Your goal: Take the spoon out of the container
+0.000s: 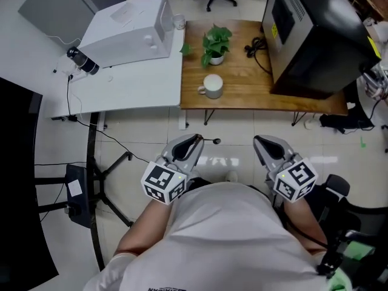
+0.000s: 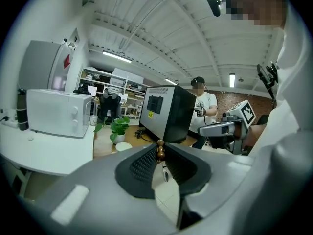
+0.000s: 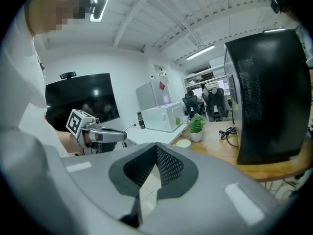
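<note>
Spoon (image 1: 215,141) is pinched by its handle in the left gripper (image 1: 196,140), held over the floor (image 1: 236,129); the right gripper (image 1: 260,143) beside it is pressed together, empty. Farther off, a white mug (image 1: 212,85) stands on the wooden table (image 1: 242,86).

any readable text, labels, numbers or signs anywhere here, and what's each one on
Nothing can be read in full.
Yellow sticker on the black cabinet: print too small to read.
Red label on the tall grey cabinet: too blurred to read.
Dark print on the white shirt: cut off at the frame edge, unreadable.
Square markers on the marker cubes: black-and-white patterns, no letters.
</note>
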The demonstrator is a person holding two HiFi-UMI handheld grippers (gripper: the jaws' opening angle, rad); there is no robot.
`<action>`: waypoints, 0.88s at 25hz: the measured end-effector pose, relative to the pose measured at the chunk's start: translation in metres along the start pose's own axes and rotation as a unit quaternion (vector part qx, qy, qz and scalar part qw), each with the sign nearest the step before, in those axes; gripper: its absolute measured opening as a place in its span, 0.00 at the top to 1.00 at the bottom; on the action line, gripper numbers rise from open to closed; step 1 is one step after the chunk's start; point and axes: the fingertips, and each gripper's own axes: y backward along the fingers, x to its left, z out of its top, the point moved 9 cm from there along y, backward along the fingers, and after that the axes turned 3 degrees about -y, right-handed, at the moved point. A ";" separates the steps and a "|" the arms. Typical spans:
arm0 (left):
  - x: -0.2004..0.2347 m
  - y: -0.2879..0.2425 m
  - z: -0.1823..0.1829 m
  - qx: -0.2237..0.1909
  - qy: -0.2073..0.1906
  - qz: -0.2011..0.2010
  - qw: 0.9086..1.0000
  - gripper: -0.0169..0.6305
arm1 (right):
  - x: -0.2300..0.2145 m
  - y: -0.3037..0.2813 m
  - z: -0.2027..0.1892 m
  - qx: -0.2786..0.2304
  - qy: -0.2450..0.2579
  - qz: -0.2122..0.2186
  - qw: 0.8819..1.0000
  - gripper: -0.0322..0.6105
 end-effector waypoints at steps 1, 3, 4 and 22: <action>0.001 0.002 0.001 0.001 0.000 -0.004 1.000 0.89 | 0.003 -0.001 0.000 -0.001 -0.005 -0.005 1.000 0.94; 0.004 0.008 0.004 0.004 -0.005 -0.015 1.000 0.89 | 0.010 -0.003 -0.001 -0.003 -0.015 -0.016 1.000 0.94; 0.006 0.012 0.005 0.005 -0.009 -0.020 1.000 0.89 | 0.015 -0.004 -0.001 -0.004 -0.018 -0.021 1.000 0.94; 0.030 0.039 -0.002 -0.002 -0.009 -0.051 0.999 0.89 | 0.062 -0.028 -0.020 0.015 -0.022 -0.057 0.998 0.94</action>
